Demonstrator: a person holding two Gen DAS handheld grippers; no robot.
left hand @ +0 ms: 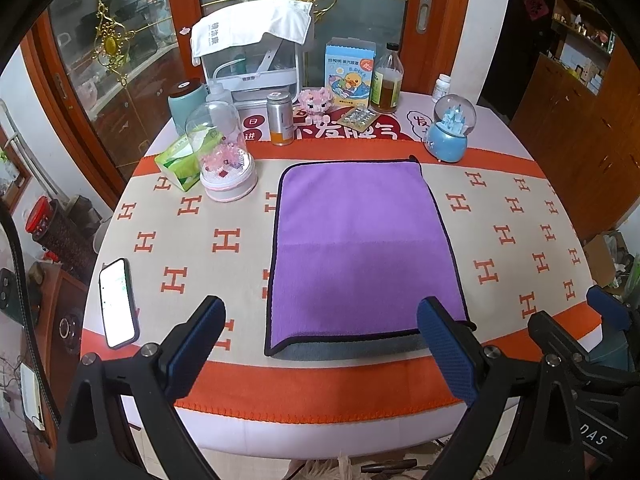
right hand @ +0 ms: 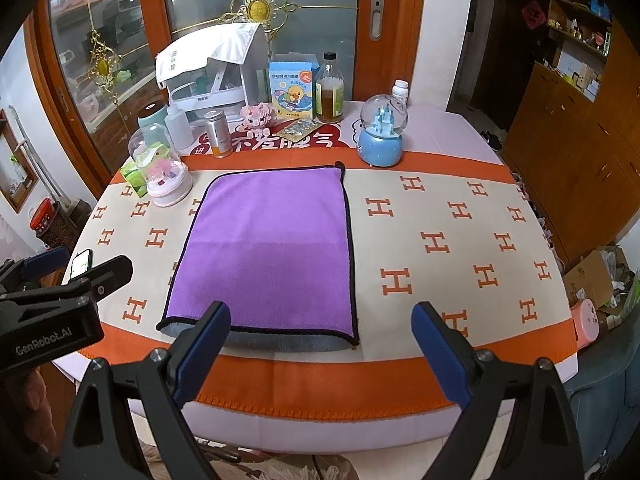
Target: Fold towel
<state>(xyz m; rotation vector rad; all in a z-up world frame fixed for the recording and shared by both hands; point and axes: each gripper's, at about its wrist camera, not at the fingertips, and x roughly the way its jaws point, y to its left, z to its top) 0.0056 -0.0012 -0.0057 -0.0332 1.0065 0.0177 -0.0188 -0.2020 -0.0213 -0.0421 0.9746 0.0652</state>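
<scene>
Towel (left hand: 364, 248) flat on the cloth (left hand: 304, 384), both grippers wide open, holding nothing.
Your left gripper (left hand: 320, 344) hovers off the towel's near edge; your right gripper (right hand: 320, 344) off its near right corner. Bare cloth to the right; clutter lines the far edge.

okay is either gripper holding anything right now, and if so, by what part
Nothing is held. The left gripper and right gripper are both open, above the near edge of the flat purple microfibre towel, not touching it.
</scene>
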